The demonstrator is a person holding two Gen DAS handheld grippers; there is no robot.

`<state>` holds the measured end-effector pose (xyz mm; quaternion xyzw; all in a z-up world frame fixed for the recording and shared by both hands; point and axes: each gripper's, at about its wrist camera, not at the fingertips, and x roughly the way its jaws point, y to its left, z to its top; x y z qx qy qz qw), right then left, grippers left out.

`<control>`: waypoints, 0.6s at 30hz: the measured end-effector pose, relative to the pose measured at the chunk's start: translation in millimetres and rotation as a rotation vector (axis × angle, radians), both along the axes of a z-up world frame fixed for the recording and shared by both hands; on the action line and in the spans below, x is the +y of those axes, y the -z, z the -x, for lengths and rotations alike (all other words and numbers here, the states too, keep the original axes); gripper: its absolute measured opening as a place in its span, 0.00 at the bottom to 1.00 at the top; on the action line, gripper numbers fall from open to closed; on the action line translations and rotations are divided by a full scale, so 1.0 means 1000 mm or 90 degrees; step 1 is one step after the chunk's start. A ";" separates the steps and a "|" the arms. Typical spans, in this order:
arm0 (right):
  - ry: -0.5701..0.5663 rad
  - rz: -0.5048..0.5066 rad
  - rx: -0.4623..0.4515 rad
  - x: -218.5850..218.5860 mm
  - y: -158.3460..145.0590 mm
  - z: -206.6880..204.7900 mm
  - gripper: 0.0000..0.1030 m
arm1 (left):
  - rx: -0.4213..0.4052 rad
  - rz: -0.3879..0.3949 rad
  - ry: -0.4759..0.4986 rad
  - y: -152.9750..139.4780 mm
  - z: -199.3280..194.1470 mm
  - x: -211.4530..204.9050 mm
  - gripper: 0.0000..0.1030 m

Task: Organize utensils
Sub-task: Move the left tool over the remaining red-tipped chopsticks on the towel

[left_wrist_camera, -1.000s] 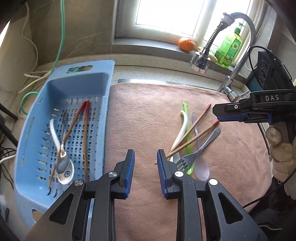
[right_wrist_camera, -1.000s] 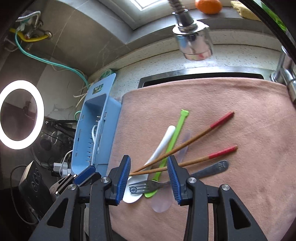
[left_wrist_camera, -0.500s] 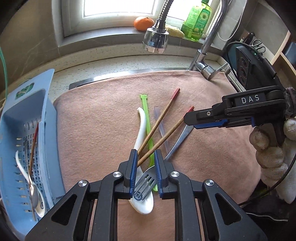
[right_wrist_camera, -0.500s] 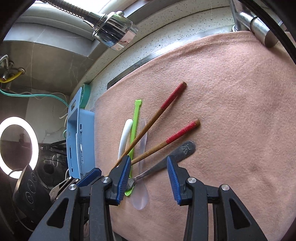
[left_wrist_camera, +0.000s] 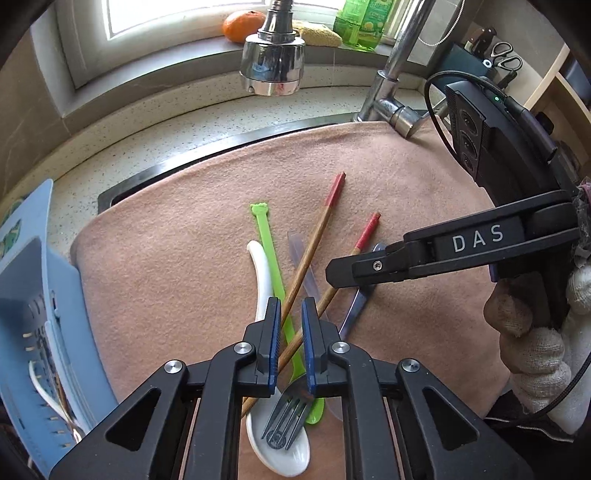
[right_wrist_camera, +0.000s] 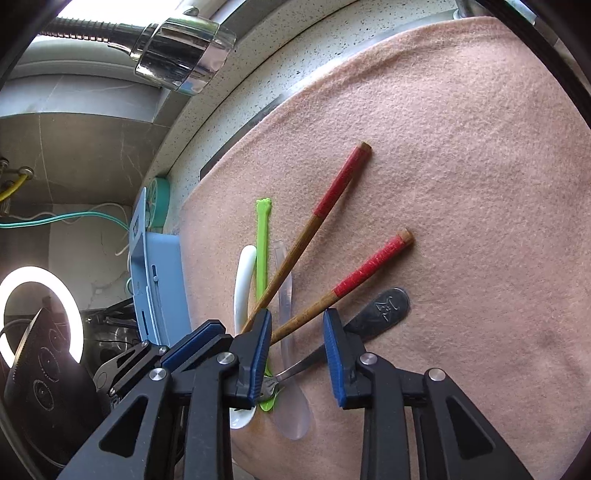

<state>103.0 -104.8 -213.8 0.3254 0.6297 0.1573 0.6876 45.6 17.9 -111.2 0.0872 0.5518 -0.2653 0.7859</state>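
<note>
Two wooden chopsticks with red tops lie crossed over a pile on the pink cloth (left_wrist_camera: 166,258). My left gripper (left_wrist_camera: 290,306) is down on the pile, shut on the longer chopstick (left_wrist_camera: 317,236) near its thin end. Under it lie a green spoon (left_wrist_camera: 266,240), a white spoon (left_wrist_camera: 260,266), a clear plastic spoon (right_wrist_camera: 291,413) and a steel fork (left_wrist_camera: 284,417). My right gripper (right_wrist_camera: 295,321) is closing. The second chopstick (right_wrist_camera: 369,266) and the fork's handle (right_wrist_camera: 384,308) lie between its pads, untouched. The blue basket (left_wrist_camera: 44,280) stands at the left.
The basket holds a white spoon and chopsticks. A faucet head (left_wrist_camera: 271,62) hangs over the far edge of the cloth. An orange (left_wrist_camera: 242,26) and a green bottle (left_wrist_camera: 364,22) sit on the sill. A gloved hand (left_wrist_camera: 535,343) holds the right gripper. A ring light (right_wrist_camera: 40,317) glows at the left.
My left gripper moved right from beside the basket onto the pile, and its jaws narrowed onto the chopstick. My right gripper sank and rolled toward the pile, its jaws narrowing.
</note>
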 end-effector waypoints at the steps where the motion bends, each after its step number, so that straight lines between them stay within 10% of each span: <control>1: 0.002 0.001 0.002 0.000 0.001 -0.001 0.25 | 0.001 -0.005 0.008 0.001 -0.002 -0.003 0.10; 18: 0.032 -0.005 0.017 -0.002 0.012 -0.005 0.17 | 0.036 -0.025 0.021 0.023 -0.024 -0.023 0.09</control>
